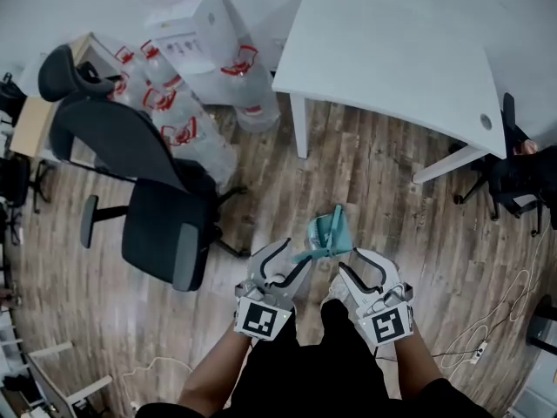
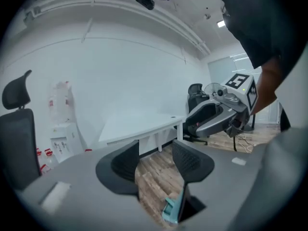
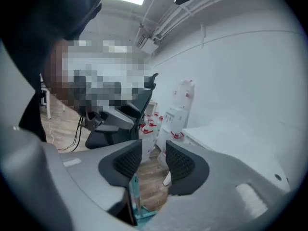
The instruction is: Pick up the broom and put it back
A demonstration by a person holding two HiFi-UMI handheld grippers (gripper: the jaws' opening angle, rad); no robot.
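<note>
A teal broom [image 1: 331, 232] stands on the wooden floor just ahead of both grippers, its handle slanting back between them. My left gripper [image 1: 291, 255] is to its left, my right gripper [image 1: 357, 264] to its right. In the left gripper view the jaws of the left gripper [image 2: 155, 160] stand apart with only floor between them, and the broom [image 2: 172, 210] shows low beside the right jaw. In the right gripper view the right gripper [image 3: 154, 155] is likewise open and empty, with the broom [image 3: 134, 191] below its left jaw. I cannot tell whether either gripper touches the broom.
A black office chair [image 1: 157, 207] stands at the left, with water bottles and a white box [image 1: 200, 68] behind it. A white table [image 1: 392, 50] fills the upper right, another chair [image 1: 513, 181] beside it. A cable with a power strip [image 1: 479, 351] lies at lower right.
</note>
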